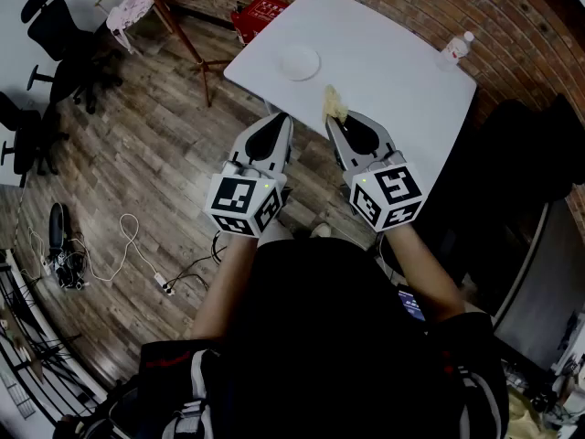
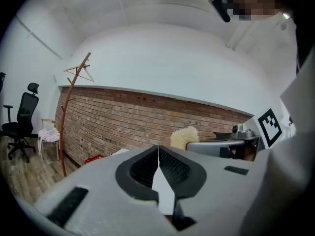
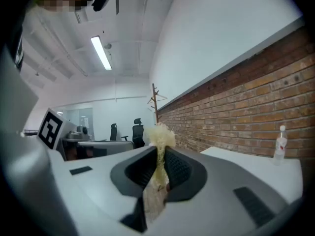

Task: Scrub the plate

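Note:
A white plate (image 1: 299,62) lies near the far left corner of the white table (image 1: 384,71). My right gripper (image 1: 333,120) is shut on a pale yellow sponge (image 1: 335,105), whose fluffy end (image 3: 160,134) sticks out above the jaws. It hovers by the table's near edge, short of the plate. My left gripper (image 1: 285,119) is shut with nothing in it, beside the right one and over the floor. In the left gripper view the jaws (image 2: 158,148) meet in a thin line and the sponge (image 2: 184,137) shows to the right.
A clear bottle (image 1: 456,48) stands at the table's far right corner by the brick wall. A red crate (image 1: 260,14) and a wooden coat stand (image 1: 174,21) are on the floor left of the table. Office chairs (image 1: 50,26) and cables (image 1: 119,254) lie further left.

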